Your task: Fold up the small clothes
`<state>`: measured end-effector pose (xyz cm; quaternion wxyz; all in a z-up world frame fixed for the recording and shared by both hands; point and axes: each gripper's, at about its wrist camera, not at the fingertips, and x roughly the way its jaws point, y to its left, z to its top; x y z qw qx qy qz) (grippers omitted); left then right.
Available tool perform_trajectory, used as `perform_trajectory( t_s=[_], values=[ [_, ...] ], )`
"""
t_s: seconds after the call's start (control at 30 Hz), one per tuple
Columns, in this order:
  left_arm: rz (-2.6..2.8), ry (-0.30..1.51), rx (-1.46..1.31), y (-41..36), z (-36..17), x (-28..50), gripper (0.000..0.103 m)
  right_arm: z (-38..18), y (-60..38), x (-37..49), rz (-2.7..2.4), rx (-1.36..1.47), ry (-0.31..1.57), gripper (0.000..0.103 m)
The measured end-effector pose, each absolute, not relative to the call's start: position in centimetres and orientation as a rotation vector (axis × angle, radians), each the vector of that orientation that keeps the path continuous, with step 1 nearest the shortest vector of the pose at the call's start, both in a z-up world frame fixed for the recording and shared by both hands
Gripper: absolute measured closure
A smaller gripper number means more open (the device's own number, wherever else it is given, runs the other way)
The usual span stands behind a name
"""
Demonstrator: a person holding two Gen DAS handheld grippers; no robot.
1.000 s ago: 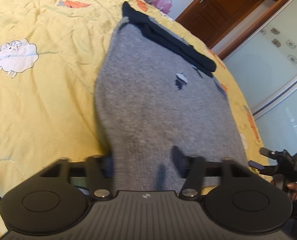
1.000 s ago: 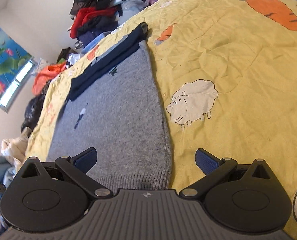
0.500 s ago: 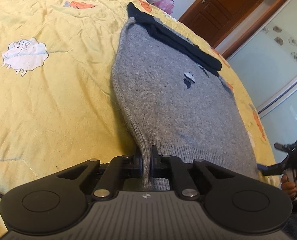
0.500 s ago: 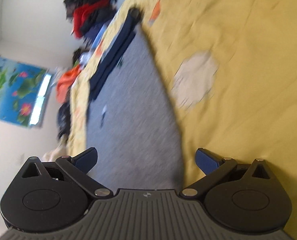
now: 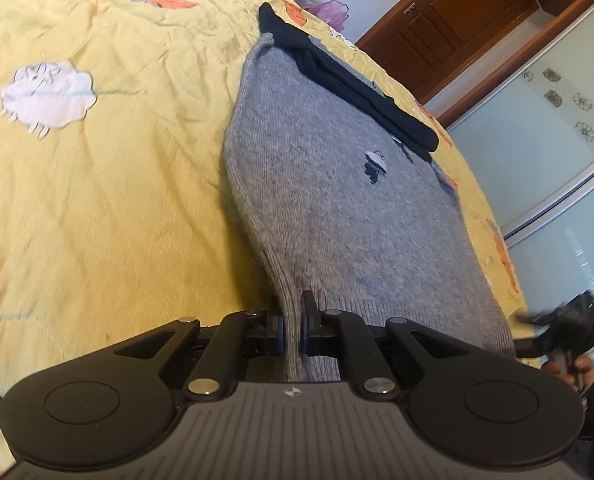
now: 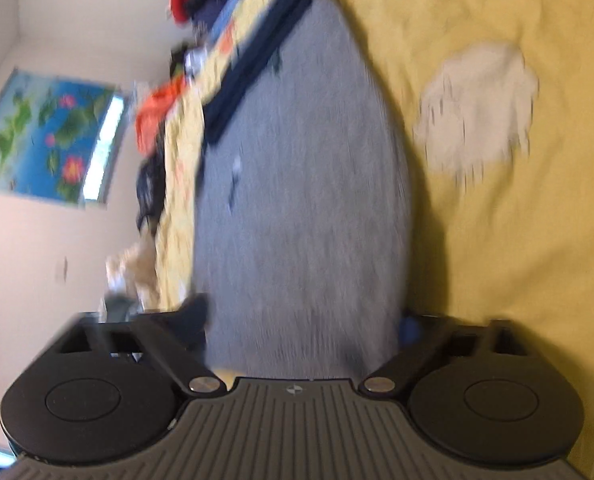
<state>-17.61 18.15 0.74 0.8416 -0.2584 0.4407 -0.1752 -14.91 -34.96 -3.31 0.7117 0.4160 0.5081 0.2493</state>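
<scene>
Left fingers (image 5: 291,330) pinching grey sweater (image 5: 337,200) hem, right fingers (image 6: 303,320) just closing, half-spread astride its other corner.

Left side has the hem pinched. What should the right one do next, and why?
Probably finish closing the right tool on its hem corner. Its jaws have just been closing and the grey sweater lies between them, but the blurred frame shows no pinch yet. The left tool is shut on the opposite corner, so both corners would then lift together.
</scene>
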Motion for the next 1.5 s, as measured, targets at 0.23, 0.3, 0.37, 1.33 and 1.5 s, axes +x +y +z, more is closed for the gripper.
perform_trajectory(
  t_s=[0.23,0.3,0.37,1.33,1.5],
  values=[
    [-0.379,0.961,-0.519,17.8,1.0,-17.0,0.096,-5.0,-35.8,-17.1,0.490,0.911,1.173,0.097],
    [-0.381,0.972,-0.493,17.6,1.2,-16.9,0.097,-4.6,-35.7,-17.5,0.501,0.866,1.158,0.096],
    [-0.378,0.986,-0.500,17.8,1.4,-16.8,0.097,-4.2,-35.8,-17.6,0.505,0.849,1.142,0.095],
    [-0.300,0.687,-0.571,17.2,9.4,20.4,0.097,1.0,-38.1,19.9,0.486,1.098,0.682,0.094],
    [-0.238,0.691,-0.546,16.4,7.0,26.1,0.097,-2.5,-38.0,26.2,0.398,1.096,0.741,0.094]
  ],
)
